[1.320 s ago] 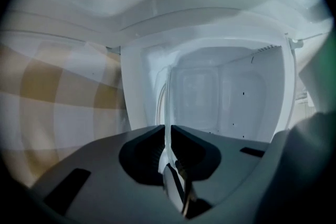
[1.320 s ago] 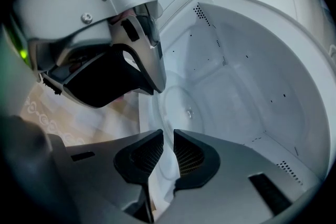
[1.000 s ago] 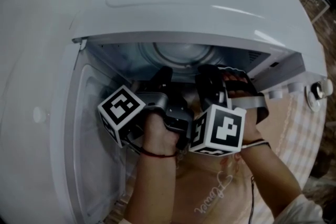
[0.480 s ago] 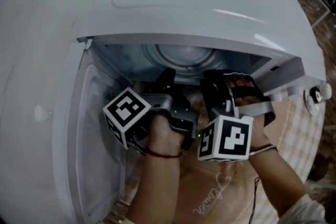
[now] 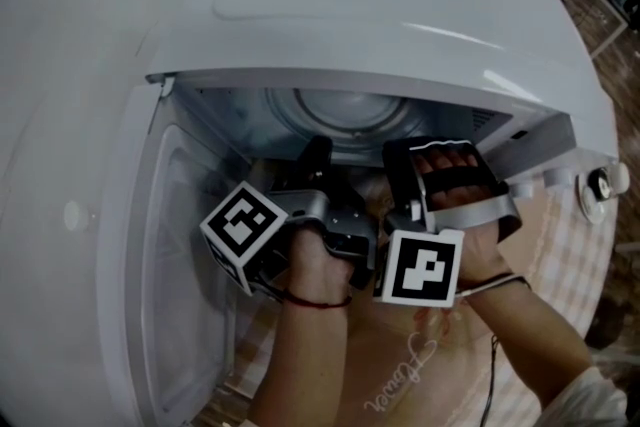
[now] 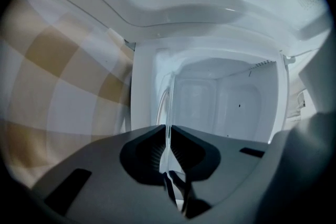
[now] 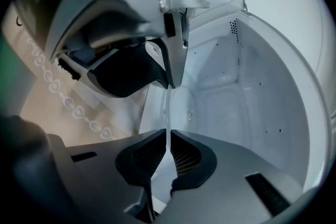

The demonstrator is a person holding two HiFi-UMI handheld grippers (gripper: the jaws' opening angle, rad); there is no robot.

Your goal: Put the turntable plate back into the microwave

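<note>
The clear glass turntable plate (image 5: 345,105) sits inside the open white microwave (image 5: 380,5), its round rim showing in the cavity. Both grippers reach into the opening side by side. My left gripper (image 5: 315,155) is shut on the plate's thin edge (image 6: 169,97), which runs edge-on between its pads (image 6: 168,134). My right gripper (image 5: 400,160) has just been closing, and the plate's edge (image 7: 167,113) now lies pinched between its pads (image 7: 167,139). The left gripper (image 7: 169,81) shows just ahead in the right gripper view, on the same edge.
The microwave door (image 5: 170,245) hangs open to the left of my hands. The cavity's white back wall (image 6: 220,102) lies beyond the plate. A beige checked cloth (image 5: 570,245) covers the surface under the microwave.
The right gripper's marker cube has rolled and now shows one face squarely in the head view. The left gripper has barely shifted. Both stay in the cavity mouth.
</note>
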